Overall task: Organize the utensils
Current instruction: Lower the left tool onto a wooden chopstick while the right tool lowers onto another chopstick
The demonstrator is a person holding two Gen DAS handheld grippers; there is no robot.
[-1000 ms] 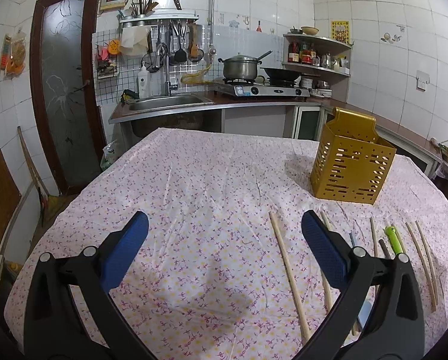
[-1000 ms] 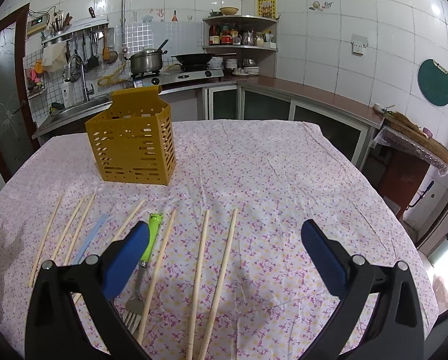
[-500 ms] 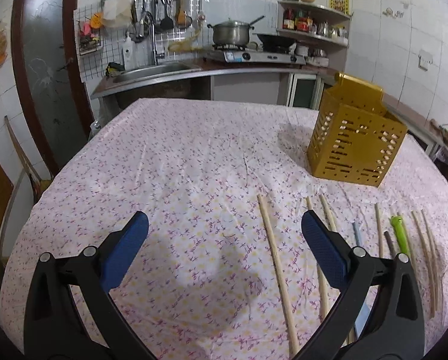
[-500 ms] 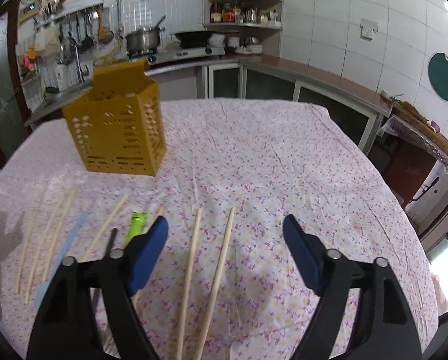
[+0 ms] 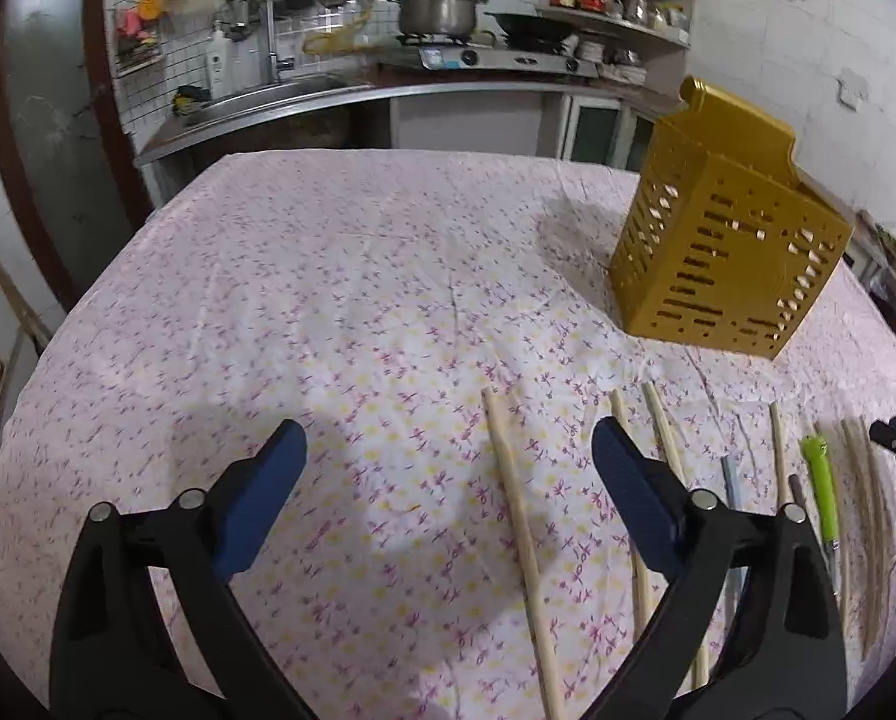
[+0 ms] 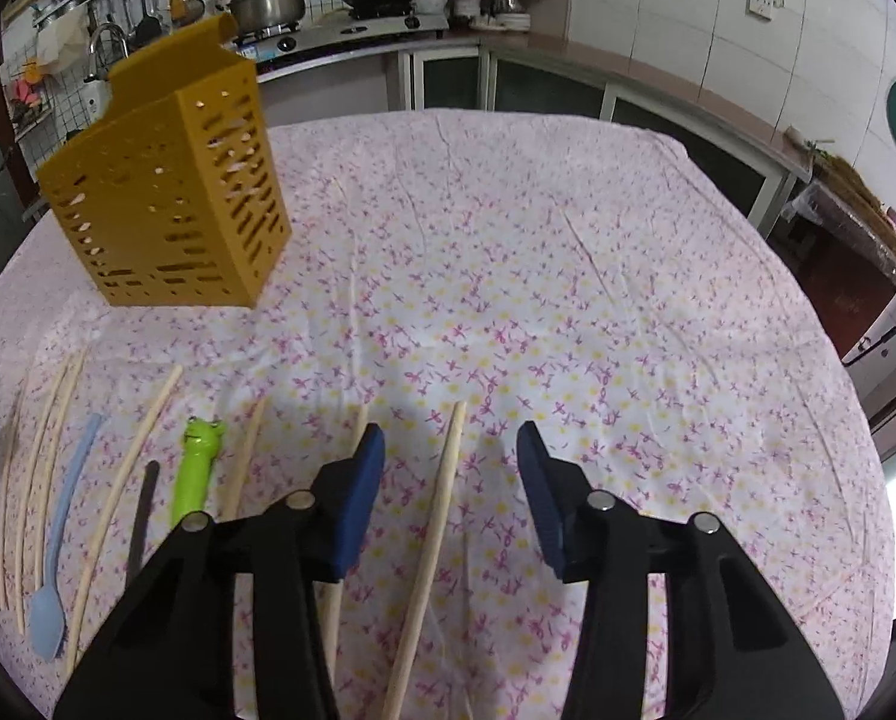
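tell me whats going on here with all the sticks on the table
A person holds two grippers over a table laid with chopsticks, a blue spoon and a green-handled fork. The right gripper straddles one chopstick, jaws open. The left gripper is open and empty. The yellow holder has nothing in it yet.

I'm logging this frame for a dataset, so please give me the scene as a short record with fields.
surface: table under floral cloth
holder: yellow slotted holder, upright on the cloth, nothing seen in it
chopsticks: loose in a row on the cloth, one lying between the right gripper's fingers
spoon: blue spoon, flat among the chopsticks
fork: green frog-handled fork, flat on the cloth
left gripper: open, empty, one chopstick lying between its fingers
right gripper: open, straddling a chopstick, not closed on it
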